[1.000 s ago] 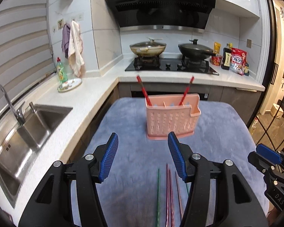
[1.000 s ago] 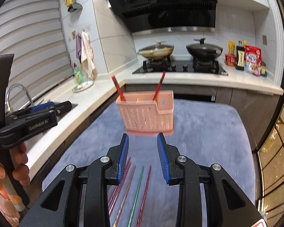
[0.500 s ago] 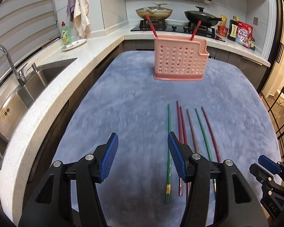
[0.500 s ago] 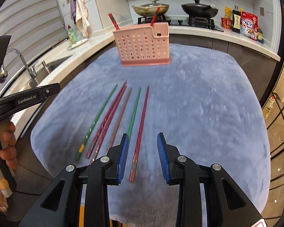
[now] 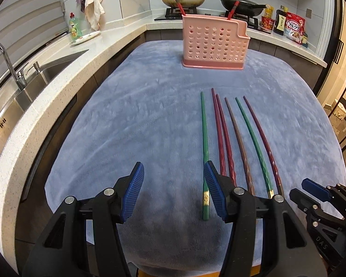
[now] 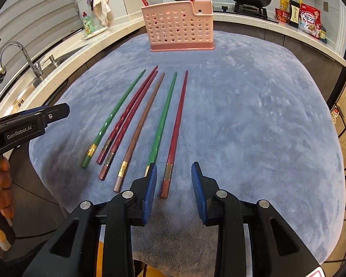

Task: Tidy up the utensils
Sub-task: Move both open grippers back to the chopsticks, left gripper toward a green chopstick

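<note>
Carefully pinch the thin, stiff, slippery red lacquered chopstick point(image 6: 176, 129), lower centre, near its gold band, since your right gripper point(image 6: 174, 192) gapes empty above it.

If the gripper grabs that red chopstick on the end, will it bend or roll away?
The red chopstick probably won't bend: it looks thin, straight and hard. It looks glossy, so it might slip between the right gripper pads. Rolling seems unlikely, since it lies on the fuzzy blue cloth, which should hold it still. Being so slim, it's probably very light.
</note>
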A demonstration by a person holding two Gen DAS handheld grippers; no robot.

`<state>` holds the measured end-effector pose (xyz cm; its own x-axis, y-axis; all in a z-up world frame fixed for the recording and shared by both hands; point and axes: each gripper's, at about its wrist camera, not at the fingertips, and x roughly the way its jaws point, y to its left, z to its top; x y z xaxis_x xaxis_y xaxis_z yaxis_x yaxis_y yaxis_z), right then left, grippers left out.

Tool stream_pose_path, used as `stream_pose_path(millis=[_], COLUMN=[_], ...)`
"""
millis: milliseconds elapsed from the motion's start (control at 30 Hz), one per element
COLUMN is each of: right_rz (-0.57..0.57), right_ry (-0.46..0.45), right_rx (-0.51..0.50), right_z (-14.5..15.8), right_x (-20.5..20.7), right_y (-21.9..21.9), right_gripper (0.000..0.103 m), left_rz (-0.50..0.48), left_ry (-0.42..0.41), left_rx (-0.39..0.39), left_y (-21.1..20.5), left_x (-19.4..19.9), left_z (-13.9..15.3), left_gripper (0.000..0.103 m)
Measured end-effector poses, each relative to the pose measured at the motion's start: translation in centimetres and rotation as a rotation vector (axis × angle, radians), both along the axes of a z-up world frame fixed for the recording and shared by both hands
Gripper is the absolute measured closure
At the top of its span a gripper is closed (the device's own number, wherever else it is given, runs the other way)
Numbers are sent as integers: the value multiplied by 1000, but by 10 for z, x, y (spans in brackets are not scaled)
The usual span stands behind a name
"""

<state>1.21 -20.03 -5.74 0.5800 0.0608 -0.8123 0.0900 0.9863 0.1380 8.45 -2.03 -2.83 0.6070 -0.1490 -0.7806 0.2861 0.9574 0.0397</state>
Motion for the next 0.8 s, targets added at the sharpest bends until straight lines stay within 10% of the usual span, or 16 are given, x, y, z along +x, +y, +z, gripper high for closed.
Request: stream_pose_path(millis=[800], right_rz=[-3], right_ry=[50], right_rx=[-5], right_z=[-25], right_x=[9], right_y=[4], right_gripper=[87], left_rz=[-13], left_ry=[84], left_rx=[-17], left_y=[3], left_x=[-6], left_z=[-28], left_gripper=[51])
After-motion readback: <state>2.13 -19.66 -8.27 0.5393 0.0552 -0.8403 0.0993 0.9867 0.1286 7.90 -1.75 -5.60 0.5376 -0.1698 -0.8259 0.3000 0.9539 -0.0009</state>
